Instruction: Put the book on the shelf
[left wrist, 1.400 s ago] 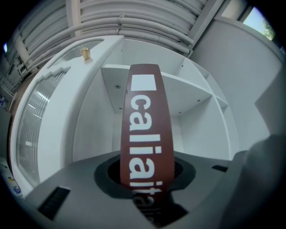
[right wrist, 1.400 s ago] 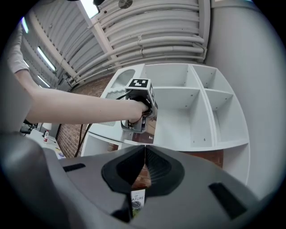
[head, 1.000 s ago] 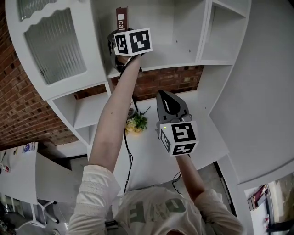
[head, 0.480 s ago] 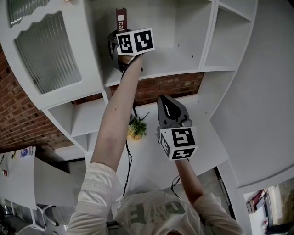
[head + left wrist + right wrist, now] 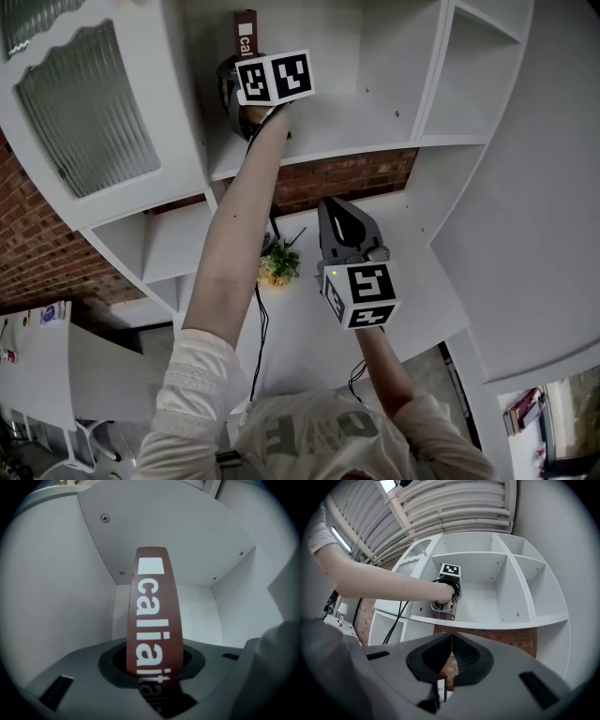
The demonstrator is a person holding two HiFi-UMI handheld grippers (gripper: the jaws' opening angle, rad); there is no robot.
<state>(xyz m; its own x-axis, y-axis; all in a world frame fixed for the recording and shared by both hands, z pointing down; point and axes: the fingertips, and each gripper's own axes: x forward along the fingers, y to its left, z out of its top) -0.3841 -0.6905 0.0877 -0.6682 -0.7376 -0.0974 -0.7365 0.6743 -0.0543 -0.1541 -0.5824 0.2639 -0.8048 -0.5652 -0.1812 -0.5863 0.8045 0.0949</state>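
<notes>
A dark red book [image 5: 154,620] with white letters on its spine stands upright between the jaws of my left gripper [image 5: 157,670], which is shut on its lower end. In the head view the left gripper [image 5: 242,70] is raised into an upper compartment of the white shelf [image 5: 375,145], and the book [image 5: 246,33] sticks up beyond it, close to the compartment's left wall. My right gripper [image 5: 330,204] hangs lower, in front of the brick strip, shut and empty. In the right gripper view its jaws [image 5: 452,635] meet, and the left gripper [image 5: 446,592] shows on the shelf board.
A cabinet door with ribbed glass [image 5: 84,103] lies left of the compartment. Below are a white desk surface [image 5: 309,347] with a small flowering plant [image 5: 278,260], a black cable [image 5: 258,328] and a brick wall [image 5: 337,178]. More shelf compartments [image 5: 478,75] lie to the right.
My left gripper with the book has shifted slightly up and inward in the compartment. The right gripper has barely moved and stays shut.
</notes>
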